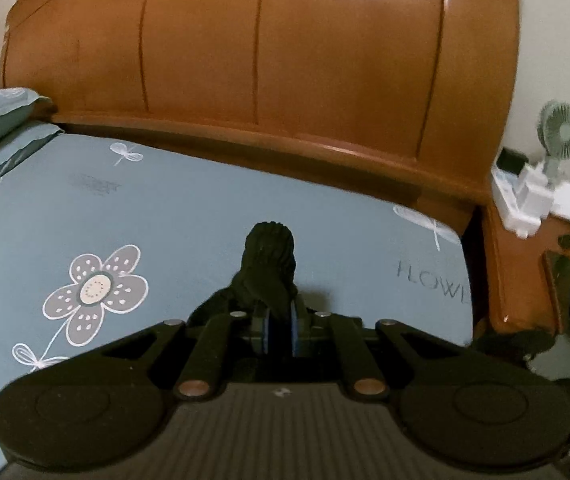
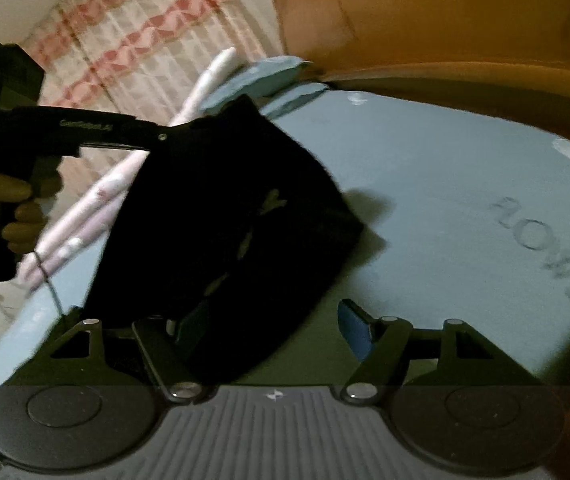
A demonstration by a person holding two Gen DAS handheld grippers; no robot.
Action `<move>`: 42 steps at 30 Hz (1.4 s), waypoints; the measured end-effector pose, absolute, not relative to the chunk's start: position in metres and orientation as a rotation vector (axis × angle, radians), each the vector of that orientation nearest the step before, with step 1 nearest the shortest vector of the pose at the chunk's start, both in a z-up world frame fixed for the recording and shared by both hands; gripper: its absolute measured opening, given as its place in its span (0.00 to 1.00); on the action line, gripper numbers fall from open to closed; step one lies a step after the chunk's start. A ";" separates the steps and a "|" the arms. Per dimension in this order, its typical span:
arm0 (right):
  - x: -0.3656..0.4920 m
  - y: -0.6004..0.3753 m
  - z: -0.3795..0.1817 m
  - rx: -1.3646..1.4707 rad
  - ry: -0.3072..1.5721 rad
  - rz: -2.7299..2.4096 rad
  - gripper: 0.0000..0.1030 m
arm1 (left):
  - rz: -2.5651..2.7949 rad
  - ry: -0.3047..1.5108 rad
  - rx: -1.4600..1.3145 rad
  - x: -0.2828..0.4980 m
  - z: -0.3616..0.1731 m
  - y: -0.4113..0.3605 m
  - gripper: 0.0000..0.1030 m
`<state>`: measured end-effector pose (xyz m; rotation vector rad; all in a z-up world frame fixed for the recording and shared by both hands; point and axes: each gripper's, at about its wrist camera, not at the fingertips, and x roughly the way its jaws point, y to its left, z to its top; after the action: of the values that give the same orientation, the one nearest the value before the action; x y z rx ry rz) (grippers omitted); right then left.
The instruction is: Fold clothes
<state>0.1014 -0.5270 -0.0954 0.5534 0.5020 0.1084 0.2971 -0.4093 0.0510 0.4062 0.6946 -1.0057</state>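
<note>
1. In the left wrist view, the left gripper (image 1: pixel 279 320) has its two blue-padded fingers pressed together on a bunched fold of the black garment (image 1: pixel 269 264). The dark cloth stands up in a rounded lump just above the fingertips.
2. In the right wrist view, the right gripper (image 2: pixel 273 332) has its fingers spread wide apart. The blue pad (image 2: pixel 353 330) of one finger is bare; the other finger is hidden behind the cloth. Whether that hidden finger touches the garment cannot be told.
3. The same view shows the black garment (image 2: pixel 229 216) hanging in the air above the bed sheet (image 2: pixel 445 200). It slopes from the left gripper (image 2: pixel 165 136) at its top corner down to the near edge of the bed, across the right gripper's open gap.
4. A hand (image 2: pixel 17 204) grips the handle of the left gripper, off the bed's side.
5. The bed sheet (image 1: pixel 185 216) is blue-grey, printed with a grey flower (image 1: pixel 95 292) and the pale word "FLOWE".
6. At the far end of the bed lie blue pillows (image 1: pixel 1 116), beside the headboard (image 1: pixel 265 72), which is of brown wood.
7. Beside the headboard, off the bed, a small green fan (image 1: pixel 561 132) stands on a wooden bedside table (image 1: pixel 525 264).
8. Beyond the bed's far side in the right wrist view hangs a pink and white curtain (image 2: pixel 145 32), blurred.
</note>
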 end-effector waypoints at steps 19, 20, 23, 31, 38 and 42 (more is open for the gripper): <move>0.247 -0.506 -0.099 0.375 0.551 0.508 0.87 | -1.036 0.726 0.349 0.327 0.079 -0.392 0.07; 0.253 -0.507 -0.101 0.349 0.557 0.473 0.87 | -1.038 0.728 0.347 0.327 0.079 -0.392 0.07; 0.258 -0.510 -0.103 0.291 0.567 0.383 0.87 | -1.044 0.734 0.353 0.328 0.077 -0.394 0.07; 0.198 -0.518 -0.088 0.263 0.530 0.269 0.92 | -1.065 0.746 0.363 0.325 0.069 -0.398 0.07; 0.141 -0.539 -0.074 0.317 0.469 0.140 0.99 | -1.126 0.760 0.396 0.308 0.058 -0.415 0.07; 0.120 -0.554 -0.068 0.355 0.463 0.024 0.99 | -1.170 0.791 0.434 0.295 0.041 -0.431 0.07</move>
<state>0.1199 -0.5539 -0.0676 0.3548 0.4633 0.0241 0.2947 -0.4306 0.0410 0.4336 0.7908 -1.1701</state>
